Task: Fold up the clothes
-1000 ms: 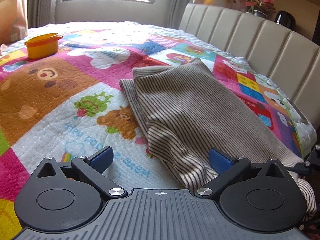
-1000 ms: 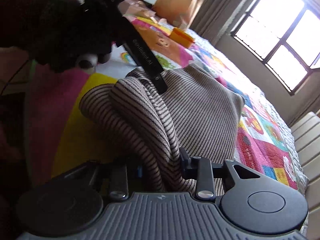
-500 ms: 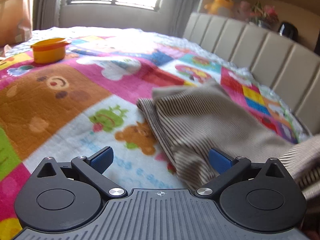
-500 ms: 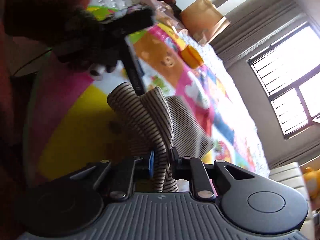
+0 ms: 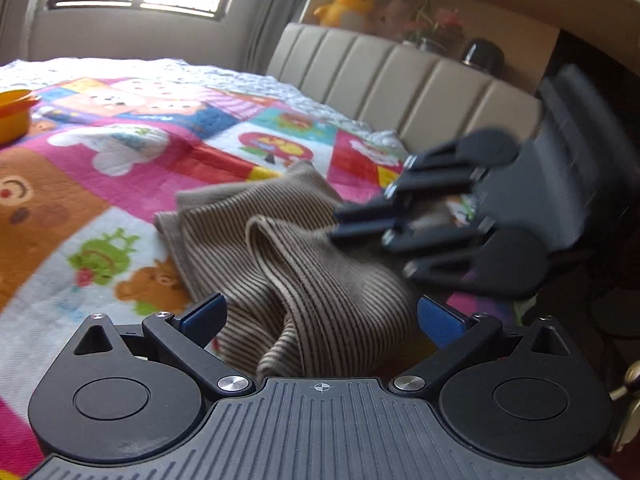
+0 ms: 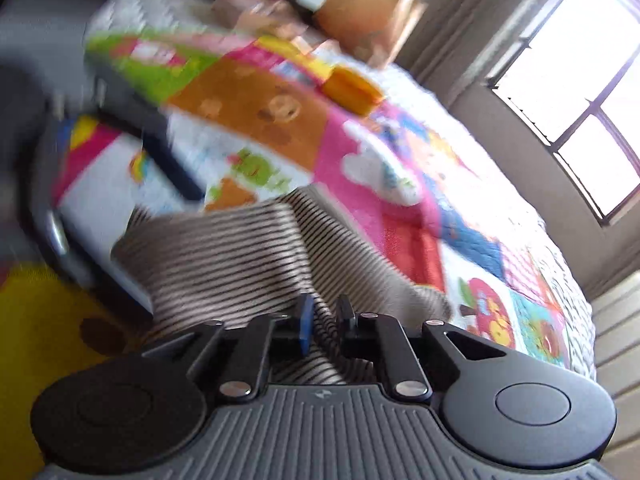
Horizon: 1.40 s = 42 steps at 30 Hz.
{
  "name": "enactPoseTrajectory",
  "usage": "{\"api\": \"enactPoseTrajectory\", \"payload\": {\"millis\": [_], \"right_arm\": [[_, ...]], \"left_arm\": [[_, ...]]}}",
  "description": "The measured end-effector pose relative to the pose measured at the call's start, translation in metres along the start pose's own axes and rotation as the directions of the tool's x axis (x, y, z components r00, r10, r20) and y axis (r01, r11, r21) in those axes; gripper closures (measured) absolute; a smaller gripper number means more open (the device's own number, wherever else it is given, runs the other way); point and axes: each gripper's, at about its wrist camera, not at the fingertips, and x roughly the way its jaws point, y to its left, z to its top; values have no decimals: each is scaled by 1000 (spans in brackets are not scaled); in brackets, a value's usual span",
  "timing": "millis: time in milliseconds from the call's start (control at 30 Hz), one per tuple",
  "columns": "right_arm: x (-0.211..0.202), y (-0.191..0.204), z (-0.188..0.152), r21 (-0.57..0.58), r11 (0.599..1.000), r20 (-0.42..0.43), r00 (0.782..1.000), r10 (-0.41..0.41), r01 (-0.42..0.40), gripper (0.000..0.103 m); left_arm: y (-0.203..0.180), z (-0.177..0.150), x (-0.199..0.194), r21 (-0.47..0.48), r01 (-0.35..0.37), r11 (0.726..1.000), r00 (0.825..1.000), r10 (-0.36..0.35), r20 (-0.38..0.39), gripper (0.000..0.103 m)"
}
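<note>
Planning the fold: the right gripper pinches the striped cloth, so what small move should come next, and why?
Probably carry the right gripper, whose jaws are opening around a pinched ridge of striped cloth, across the pile before it lets go; the left gripper is open.

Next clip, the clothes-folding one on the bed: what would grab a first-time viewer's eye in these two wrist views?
The loud patchwork cartoon quilt covering the bed, with a brown-striped garment bunched in a ridge at its middle. The right gripper has a fold of that cloth between its jaws, which are opening, while the left gripper stands wide open around the near end. A yellow plush duck sits on the shelf behind the headboard.
</note>
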Motion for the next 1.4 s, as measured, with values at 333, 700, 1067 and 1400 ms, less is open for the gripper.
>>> {"api": "enactPoseTrajectory", "payload": {"millis": [333, 700, 1067, 1400], "right_arm": [[-95, -37, -106, 558, 830, 165, 982, -90, -18, 19], [-74, -25, -152, 678, 730, 192, 979, -66, -83, 29], [-40, -31, -134, 712, 672, 294, 955, -24, -202, 64], [27, -98, -24, 499, 855, 334, 942, -37, -143, 74]], "left_arm": [[-6, -4, 15, 15, -12, 1000, 999, 11, 43, 0], [-35, -10, 5, 146, 45, 988, 998, -49, 25, 0], [-39, -19, 11, 94, 63, 994, 998, -63, -1, 43], [31, 53, 0, 15, -92, 996, 984, 89, 155, 63]]}}
